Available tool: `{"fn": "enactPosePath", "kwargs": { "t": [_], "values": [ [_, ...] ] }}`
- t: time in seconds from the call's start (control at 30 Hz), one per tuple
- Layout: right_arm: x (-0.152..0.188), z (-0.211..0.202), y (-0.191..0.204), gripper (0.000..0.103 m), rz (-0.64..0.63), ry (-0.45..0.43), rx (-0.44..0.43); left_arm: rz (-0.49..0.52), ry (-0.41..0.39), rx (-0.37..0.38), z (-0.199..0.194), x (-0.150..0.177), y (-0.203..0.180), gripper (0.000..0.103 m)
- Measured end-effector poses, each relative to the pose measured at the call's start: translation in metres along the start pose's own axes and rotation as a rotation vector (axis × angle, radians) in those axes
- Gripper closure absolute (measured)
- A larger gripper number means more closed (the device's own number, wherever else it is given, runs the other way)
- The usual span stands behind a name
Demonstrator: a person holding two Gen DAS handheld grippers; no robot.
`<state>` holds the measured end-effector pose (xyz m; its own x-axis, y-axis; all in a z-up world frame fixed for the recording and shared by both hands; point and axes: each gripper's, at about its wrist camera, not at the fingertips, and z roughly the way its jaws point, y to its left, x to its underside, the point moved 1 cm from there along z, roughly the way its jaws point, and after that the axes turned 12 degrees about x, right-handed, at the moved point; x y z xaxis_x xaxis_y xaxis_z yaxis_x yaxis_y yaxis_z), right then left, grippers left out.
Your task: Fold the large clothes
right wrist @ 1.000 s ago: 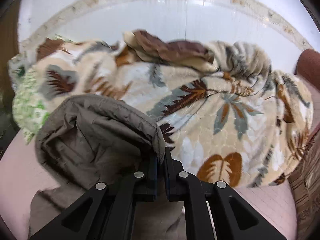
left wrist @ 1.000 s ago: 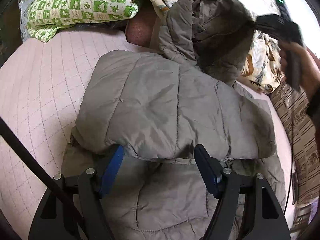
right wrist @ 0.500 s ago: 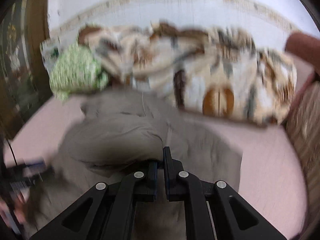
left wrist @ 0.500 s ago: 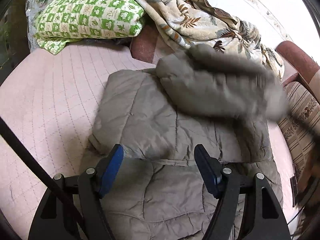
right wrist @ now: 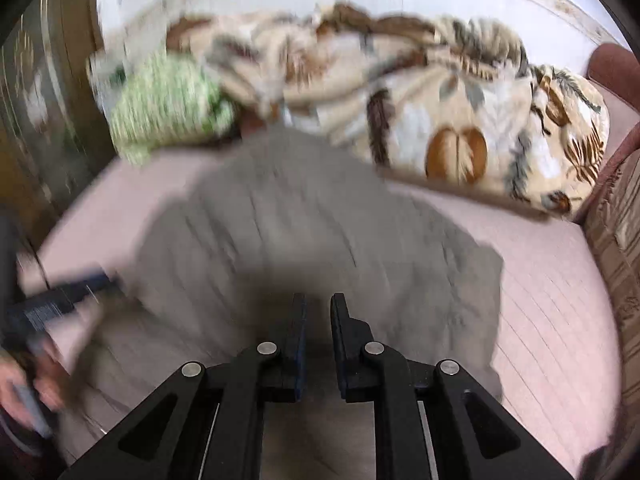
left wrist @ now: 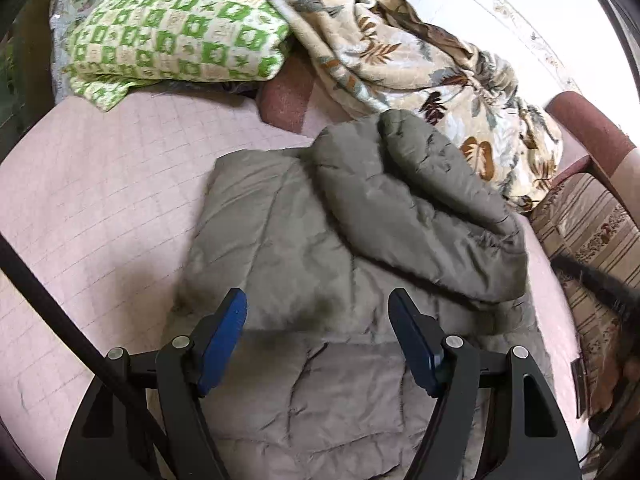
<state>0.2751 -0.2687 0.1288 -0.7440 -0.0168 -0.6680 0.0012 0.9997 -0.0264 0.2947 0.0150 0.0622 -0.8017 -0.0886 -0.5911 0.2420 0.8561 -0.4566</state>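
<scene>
A grey-brown quilted jacket [left wrist: 280,220] lies folded on the pink quilted bed [left wrist: 100,184]. Its hood [left wrist: 420,208] is laid down over the body, toward the right. My left gripper [left wrist: 316,296] hovers open just above the jacket's near fold, with nothing between its blue pads. In the blurred right wrist view the jacket [right wrist: 300,208] spreads out ahead. My right gripper [right wrist: 318,300] sits low over the jacket's near part. Its jaws are opening, a narrow gap shows, and no fabric is between them.
A green checked pillow [left wrist: 176,36] and a leaf-print blanket [left wrist: 420,68] lie at the bed's far side. A striped cushion [left wrist: 592,232] borders the right. A black cable [left wrist: 40,292] crosses the lower left. A person's hand [right wrist: 24,380] is at the left edge.
The right gripper swung the raised hood down onto the jacket body and its jaws parted off the fabric. The left gripper stayed open and rose slightly.
</scene>
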Motion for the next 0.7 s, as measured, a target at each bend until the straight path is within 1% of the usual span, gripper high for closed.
{"fn": "enactPosePath", "kwargs": {
  "t": [0.03, 0.07, 0.13, 0.17, 0.23, 0.3, 0.37, 0.43, 0.47, 0.53, 0.6, 0.67, 0.7],
  "values": [
    [-0.008, 0.000, 0.000, 0.080, 0.025, -0.029, -0.013, -0.002, -0.004, 0.015, 0.001, -0.004, -0.001, 0.031],
    [-0.019, 0.004, 0.003, 0.078, 0.053, -0.068, -0.027, -0.007, -0.021, 0.043, 0.001, -0.011, -0.004, 0.031],
    [-0.031, 0.018, 0.017, 0.076, 0.067, -0.093, -0.029, -0.010, -0.042, 0.068, 0.001, -0.018, -0.009, 0.031],
    [-0.035, 0.030, 0.024, 0.077, 0.083, -0.089, -0.041, -0.005, -0.054, 0.083, 0.002, -0.022, -0.012, 0.031],
    [-0.031, 0.061, 0.037, 0.077, 0.106, -0.040, -0.055, 0.009, -0.068, 0.084, 0.007, -0.025, -0.016, 0.031],
    [-0.018, 0.083, 0.050, 0.077, 0.078, 0.003, -0.030, 0.011, -0.067, 0.076, 0.014, -0.025, -0.017, 0.031],
    [0.003, 0.108, 0.063, 0.077, 0.037, 0.062, -0.014, 0.001, -0.045, 0.076, 0.026, -0.024, -0.017, 0.031],
    [0.020, 0.125, 0.062, 0.076, 0.051, 0.106, -0.010, 0.013, -0.028, 0.075, 0.038, -0.024, -0.022, 0.031],
    [0.028, 0.135, 0.059, 0.076, 0.072, 0.119, -0.025, 0.023, -0.022, 0.067, 0.043, -0.024, -0.025, 0.031],
    [0.032, 0.135, 0.053, 0.076, 0.088, 0.118, -0.047, 0.043, 0.001, 0.052, 0.057, -0.023, -0.030, 0.031],
    [0.028, 0.129, 0.051, 0.076, 0.083, 0.126, -0.072, 0.051, 0.006, 0.055, 0.064, -0.024, -0.033, 0.031],
    [0.023, 0.115, 0.044, 0.076, 0.094, 0.117, -0.117, 0.080, 0.016, 0.048, 0.070, -0.026, -0.038, 0.031],
    [0.021, 0.104, 0.039, 0.076, 0.104, 0.095, -0.134, 0.098, 0.019, 0.035, 0.073, -0.026, -0.040, 0.031]
  ]
}}
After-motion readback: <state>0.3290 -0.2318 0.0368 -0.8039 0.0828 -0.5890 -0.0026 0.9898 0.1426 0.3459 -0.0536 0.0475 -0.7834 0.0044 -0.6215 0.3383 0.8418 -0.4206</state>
